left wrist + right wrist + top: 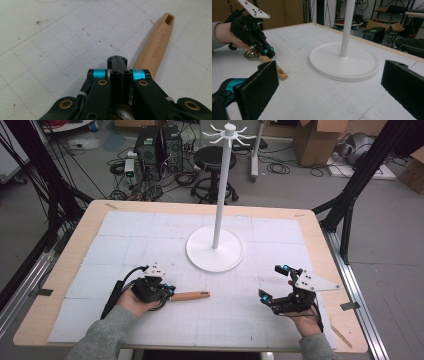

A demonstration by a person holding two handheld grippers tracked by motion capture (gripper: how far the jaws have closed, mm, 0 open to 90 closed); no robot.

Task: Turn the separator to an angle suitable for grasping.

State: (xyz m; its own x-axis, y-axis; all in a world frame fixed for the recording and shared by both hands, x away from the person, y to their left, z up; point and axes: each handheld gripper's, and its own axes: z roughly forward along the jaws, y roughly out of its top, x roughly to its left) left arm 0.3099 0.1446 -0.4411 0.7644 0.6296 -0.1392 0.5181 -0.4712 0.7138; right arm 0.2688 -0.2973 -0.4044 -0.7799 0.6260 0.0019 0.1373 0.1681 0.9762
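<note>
While left gripper (167, 292) clamps the ladle (190, 295), right gripper (274, 282) gapes.

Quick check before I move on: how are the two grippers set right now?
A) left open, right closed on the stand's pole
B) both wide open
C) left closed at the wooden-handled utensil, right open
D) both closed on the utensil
C: the left gripper has its jaws pressed together over the wooden-handled utensil, while the right gripper has its jaws spread wide with nothing between them, facing the white stand.

One wooden-handled spoon (187, 295), one white stand (216, 249), two grippers (169, 291) (273, 283)
</note>
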